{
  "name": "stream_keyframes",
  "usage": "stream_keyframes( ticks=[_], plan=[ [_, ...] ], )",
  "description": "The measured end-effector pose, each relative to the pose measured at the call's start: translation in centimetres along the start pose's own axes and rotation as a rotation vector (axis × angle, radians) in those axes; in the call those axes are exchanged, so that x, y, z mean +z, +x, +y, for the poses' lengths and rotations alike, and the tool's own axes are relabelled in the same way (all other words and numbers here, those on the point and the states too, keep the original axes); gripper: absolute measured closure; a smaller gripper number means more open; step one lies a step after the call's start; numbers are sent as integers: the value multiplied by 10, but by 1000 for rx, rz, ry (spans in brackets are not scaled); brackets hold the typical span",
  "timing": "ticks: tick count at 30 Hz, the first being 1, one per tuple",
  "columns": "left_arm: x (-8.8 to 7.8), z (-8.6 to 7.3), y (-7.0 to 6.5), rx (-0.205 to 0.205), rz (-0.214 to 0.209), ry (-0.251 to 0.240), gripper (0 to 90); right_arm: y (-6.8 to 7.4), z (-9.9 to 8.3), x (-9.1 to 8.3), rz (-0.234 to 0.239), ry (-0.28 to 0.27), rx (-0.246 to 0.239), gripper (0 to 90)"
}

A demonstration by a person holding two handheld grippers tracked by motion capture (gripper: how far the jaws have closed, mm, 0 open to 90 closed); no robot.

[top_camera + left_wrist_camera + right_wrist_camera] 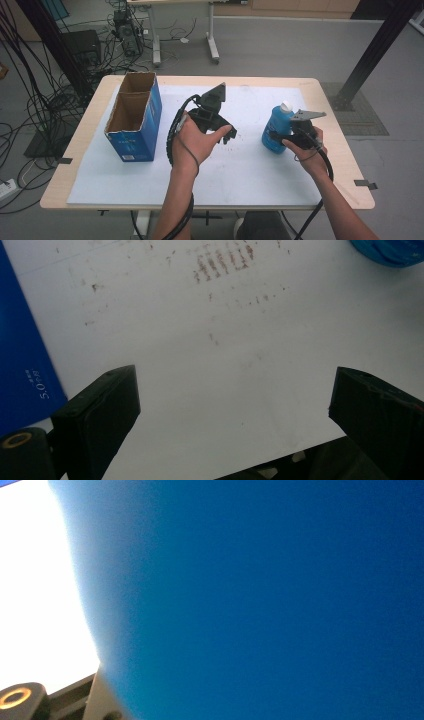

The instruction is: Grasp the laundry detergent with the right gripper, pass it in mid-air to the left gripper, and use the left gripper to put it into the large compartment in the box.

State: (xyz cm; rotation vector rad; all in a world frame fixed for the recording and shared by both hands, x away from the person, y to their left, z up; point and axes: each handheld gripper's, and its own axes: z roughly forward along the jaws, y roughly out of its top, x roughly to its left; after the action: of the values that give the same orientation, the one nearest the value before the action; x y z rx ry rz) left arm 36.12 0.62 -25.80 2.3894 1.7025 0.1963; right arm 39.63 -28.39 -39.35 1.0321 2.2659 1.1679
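A blue bottle [276,121] with a white cap [285,106] stands upright on the right side of the white mat [250,170]. My right gripper [276,136] is at its lower body from the near right side, shut on it; the bottle [260,600] sits blurred and very close in the right gripper view. My left gripper [227,135] hovers over the middle of the mat, tilted down, open and holding nothing. In the left gripper view its jaws [232,405] stand wide apart above the stained mat [225,340], with the bottle [390,250] at the top right corner.
A blue cardboard box [135,120] with two open-topped compartments stands on the mat's left side, and its wall [25,365] lies just left of my left jaw. Cables and black posts crowd the floor at left, and a black post [370,55] rises at the far right.
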Motion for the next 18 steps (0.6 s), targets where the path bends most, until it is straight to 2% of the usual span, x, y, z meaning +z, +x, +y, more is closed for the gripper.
stream_keyframes(
  ticks=[18],
  plan=[
    [0,1,-1,4,2,2,66,0,0,0,1,1,3,435]
  ],
)
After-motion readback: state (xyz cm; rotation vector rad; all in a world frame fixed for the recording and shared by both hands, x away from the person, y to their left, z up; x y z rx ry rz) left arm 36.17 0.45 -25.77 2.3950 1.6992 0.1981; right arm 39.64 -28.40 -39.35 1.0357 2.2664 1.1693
